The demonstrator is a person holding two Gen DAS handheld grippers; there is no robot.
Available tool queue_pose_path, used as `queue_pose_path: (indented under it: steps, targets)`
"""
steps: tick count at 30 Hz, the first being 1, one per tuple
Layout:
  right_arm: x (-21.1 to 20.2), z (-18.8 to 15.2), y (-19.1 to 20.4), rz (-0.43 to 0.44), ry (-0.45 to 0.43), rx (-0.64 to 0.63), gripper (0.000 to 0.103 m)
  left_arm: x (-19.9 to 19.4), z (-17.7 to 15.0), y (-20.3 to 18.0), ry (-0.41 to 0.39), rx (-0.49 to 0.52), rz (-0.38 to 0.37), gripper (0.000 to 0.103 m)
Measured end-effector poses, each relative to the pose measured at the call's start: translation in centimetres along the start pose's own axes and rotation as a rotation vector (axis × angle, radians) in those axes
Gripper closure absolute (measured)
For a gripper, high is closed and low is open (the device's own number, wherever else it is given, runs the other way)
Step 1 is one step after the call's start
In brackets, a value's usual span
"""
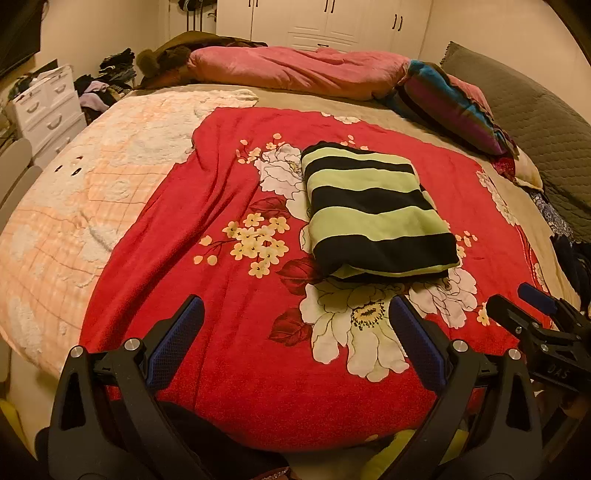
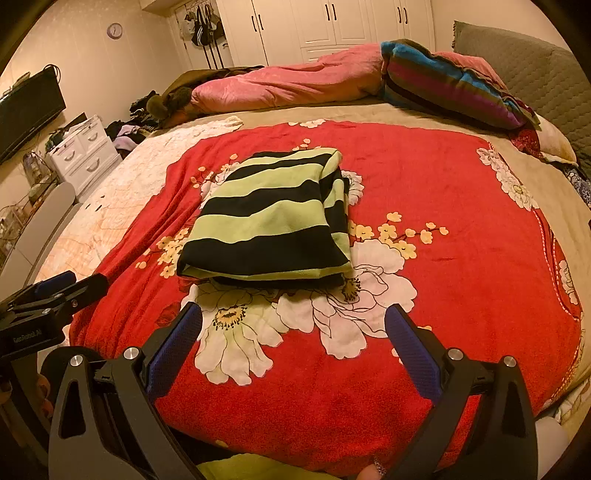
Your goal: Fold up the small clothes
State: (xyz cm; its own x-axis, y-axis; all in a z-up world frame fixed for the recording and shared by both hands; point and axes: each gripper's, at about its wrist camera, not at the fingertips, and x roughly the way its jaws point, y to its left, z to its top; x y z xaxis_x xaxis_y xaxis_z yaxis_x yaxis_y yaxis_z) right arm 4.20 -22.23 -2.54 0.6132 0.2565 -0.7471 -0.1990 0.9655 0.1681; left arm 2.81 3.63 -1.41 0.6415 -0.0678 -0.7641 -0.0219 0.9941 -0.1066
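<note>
A green-and-black striped garment [image 1: 373,210] [image 2: 269,218] lies folded into a neat rectangle on the red floral blanket [image 1: 229,192] [image 2: 443,192] in the middle of the bed. My left gripper [image 1: 295,306] hovers open near the bed's front edge, short of the garment and a little left of it, with nothing between its blue pads. My right gripper [image 2: 293,314] is open too, just in front of the garment's near edge, holding nothing. Each gripper shows at the side of the other's view, the right gripper [image 1: 517,306] and the left gripper [image 2: 70,280].
A pink duvet [image 1: 295,70] and a striped pillow [image 1: 454,103] lie along the far side of the bed. A peach checked blanket [image 1: 74,206] covers the left part. A white drawer unit [image 1: 48,107] and piled clothes [image 1: 110,81] stand on the left; wardrobes [image 2: 332,26] line the back wall.
</note>
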Motion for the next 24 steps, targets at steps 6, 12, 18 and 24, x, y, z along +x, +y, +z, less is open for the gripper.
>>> queue_pose_path:
  steps: [6,12,18,24]
  targets:
    - [-0.14,0.09,0.06,0.000,-0.001,-0.002,0.004,-0.01,0.02,0.02,-0.001,0.000,0.001,0.009]
    - [-0.19,0.18,0.13,0.004,0.008,0.002,0.004,0.00,0.01,-0.02,0.000,-0.001,0.001,0.009]
    - [-0.20,0.19,0.15,0.001,0.008,0.003,0.004,0.03,0.02,-0.02,0.005,-0.003,0.004,0.009]
    - [-0.11,0.16,0.04,-0.004,0.012,0.008,0.004,0.12,-0.20,0.03,0.014,-0.006,0.011,0.009]
